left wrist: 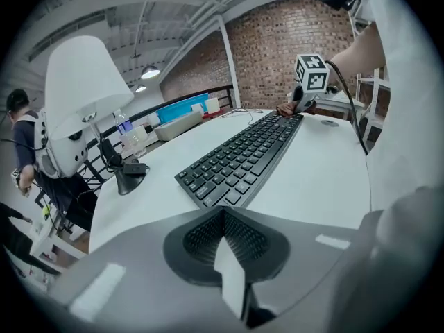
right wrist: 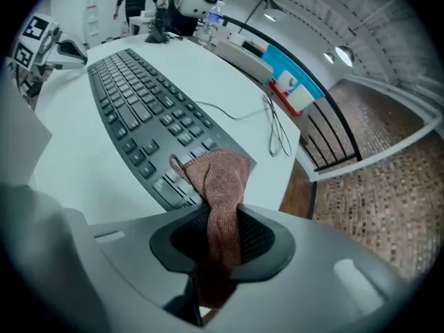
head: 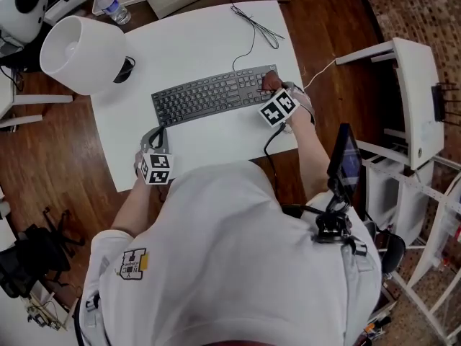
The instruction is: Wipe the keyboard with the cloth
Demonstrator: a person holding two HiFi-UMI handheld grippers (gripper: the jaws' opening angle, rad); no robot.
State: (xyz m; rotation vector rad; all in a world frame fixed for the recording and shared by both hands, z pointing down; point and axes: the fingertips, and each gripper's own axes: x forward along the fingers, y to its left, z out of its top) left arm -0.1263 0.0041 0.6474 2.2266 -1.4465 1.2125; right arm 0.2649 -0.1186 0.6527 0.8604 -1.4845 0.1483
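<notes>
A black keyboard (head: 215, 94) lies across the white table (head: 209, 42). My right gripper (head: 272, 90) is shut on a reddish-brown cloth (right wrist: 220, 186), which hangs from the jaws onto the keyboard's (right wrist: 142, 120) right end. In the head view the cloth (head: 271, 83) shows at that same end, just beyond the right marker cube. My left gripper (head: 155, 137) hovers over the table below the keyboard's left end, its jaws closed together with nothing between them. From the left gripper view, the keyboard (left wrist: 243, 158) stretches away toward the right gripper (left wrist: 300, 104).
A white lamp (head: 81, 55) with a black base stands at the table's left back corner. A plastic bottle (head: 112, 6) lies behind it. The keyboard's thin cable (head: 253, 29) runs toward the far edge. A white rack (head: 418, 99) stands to the right.
</notes>
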